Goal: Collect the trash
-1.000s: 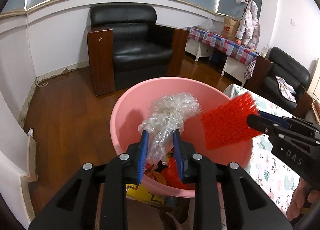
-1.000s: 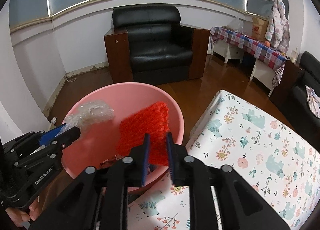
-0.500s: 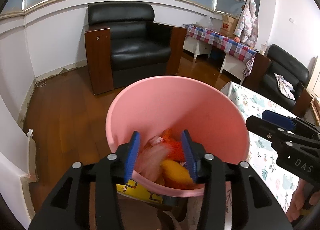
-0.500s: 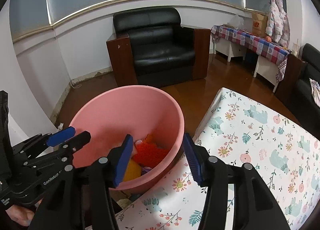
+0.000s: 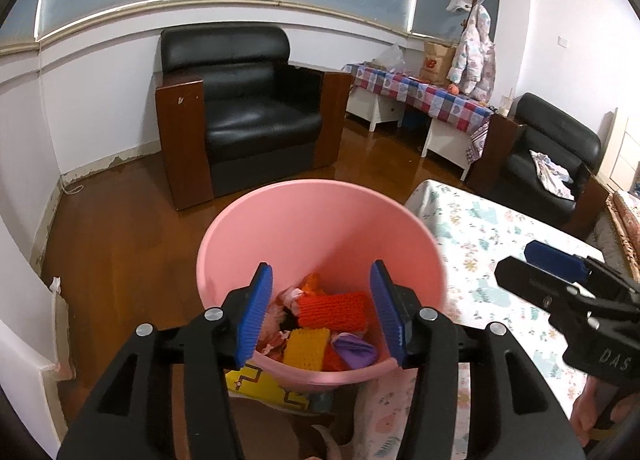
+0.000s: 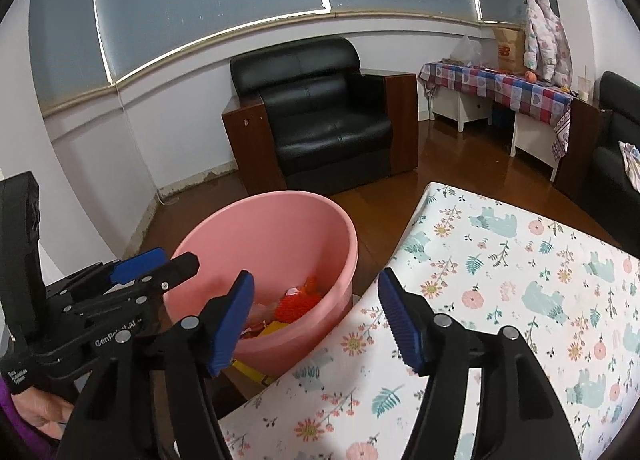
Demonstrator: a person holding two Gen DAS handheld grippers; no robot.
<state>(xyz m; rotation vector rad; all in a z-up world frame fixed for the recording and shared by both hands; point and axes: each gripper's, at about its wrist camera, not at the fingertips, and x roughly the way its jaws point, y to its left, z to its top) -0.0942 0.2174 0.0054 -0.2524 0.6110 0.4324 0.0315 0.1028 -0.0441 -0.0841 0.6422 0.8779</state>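
Pink bin [image 5: 320, 228] mouth open above piled trash [image 5: 332, 312], floral tabletop [image 6: 520, 300] bare, armchair [image 5: 244, 116] well beyond.

The right gripper [image 6: 316, 316] hangs over the corner of a table draped in a floral cloth [image 6: 500, 300], its blue-padded jaws opening with nothing between them. Just beside the table edge stands a pink bucket [image 6: 320, 216] holding red, orange and yellow trash [image 6: 296, 304] at its bottom. At left, the left gripper [image 6: 160, 264] reaches towards the bucket's rim, a hand [image 6: 44, 416] beneath it. Behind, a black armchair [image 6: 324, 120] stands against the wall on a wooden floor [image 6: 460, 164].
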